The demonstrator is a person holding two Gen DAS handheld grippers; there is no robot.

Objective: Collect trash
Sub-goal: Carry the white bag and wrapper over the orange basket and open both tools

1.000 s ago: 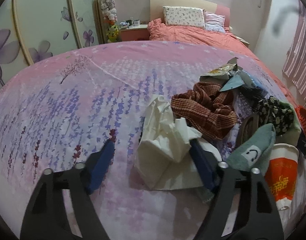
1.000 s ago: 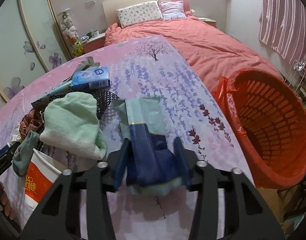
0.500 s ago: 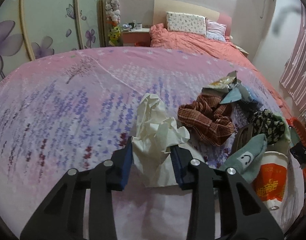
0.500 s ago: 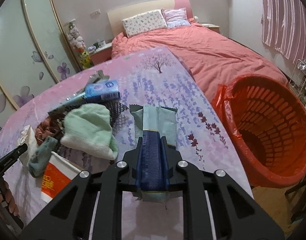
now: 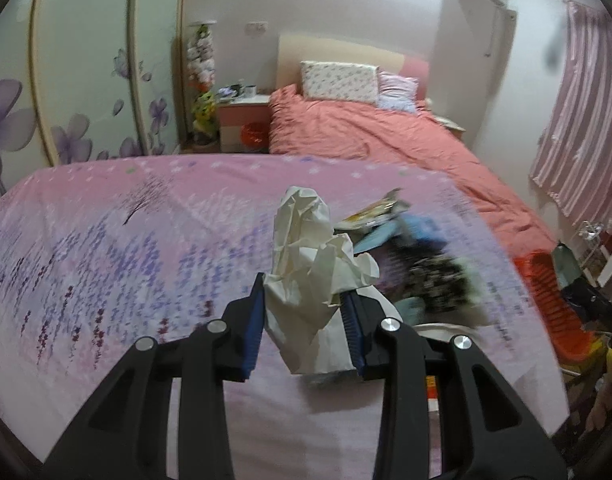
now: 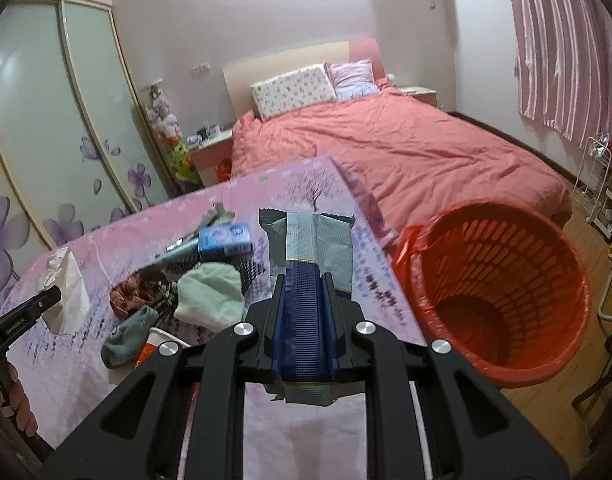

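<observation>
Right hand-held gripper (image 6: 303,300): clamped on flat teal foil wrapper (image 6: 310,246), long axis forward; red plastic mesh basket (image 6: 502,296) lies right, nearer this arm. Left hand-held gripper (image 5: 303,312): clamped on crumpled white paper (image 5: 310,256), above tabletop (image 5: 105,248).

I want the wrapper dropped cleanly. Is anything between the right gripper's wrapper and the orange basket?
Nothing visible. The right gripper holds the green wrapper above the table edge, and the orange basket sits open just beyond, to its right.
</observation>
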